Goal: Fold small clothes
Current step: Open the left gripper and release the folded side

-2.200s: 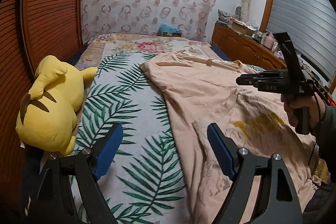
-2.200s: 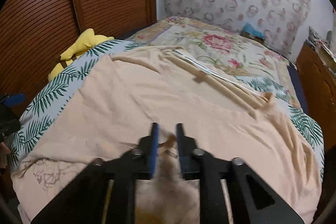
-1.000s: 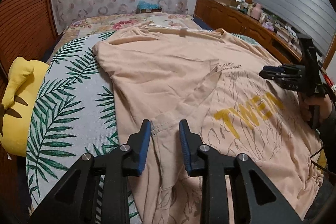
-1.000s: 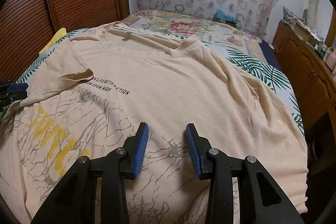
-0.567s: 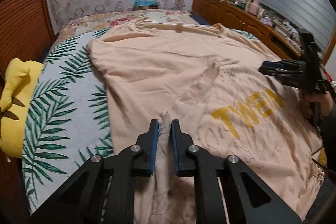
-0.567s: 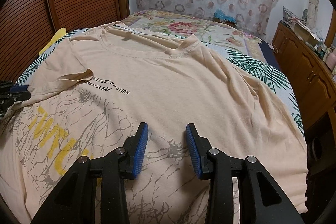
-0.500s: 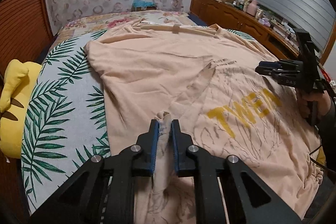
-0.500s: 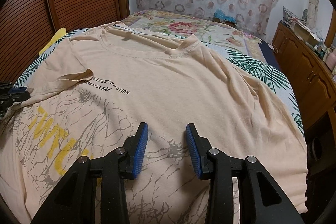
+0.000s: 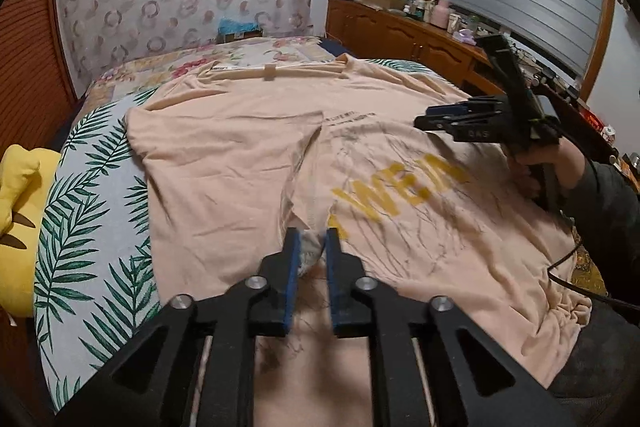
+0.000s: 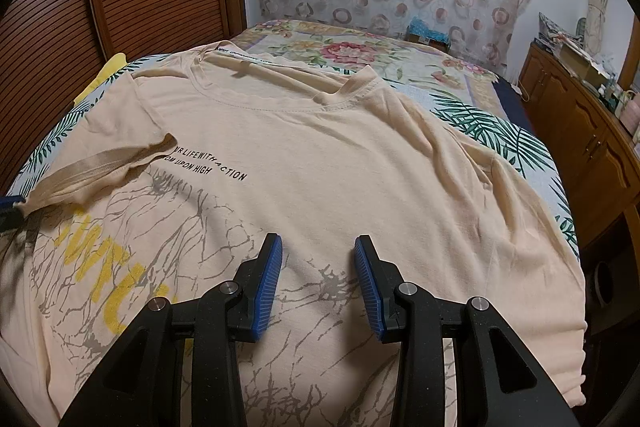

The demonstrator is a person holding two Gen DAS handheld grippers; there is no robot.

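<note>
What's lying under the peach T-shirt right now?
The peach T-shirt with yellow lettering lies spread on a white bedspread with green palm leaves, which shows past its edges on both sides. Whatever sits directly beneath the shirt's middle is covered and cannot be seen.

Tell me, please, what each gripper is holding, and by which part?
Left gripper pinches the T-shirt by its sleeve hem; right gripper holds nothing.
</note>
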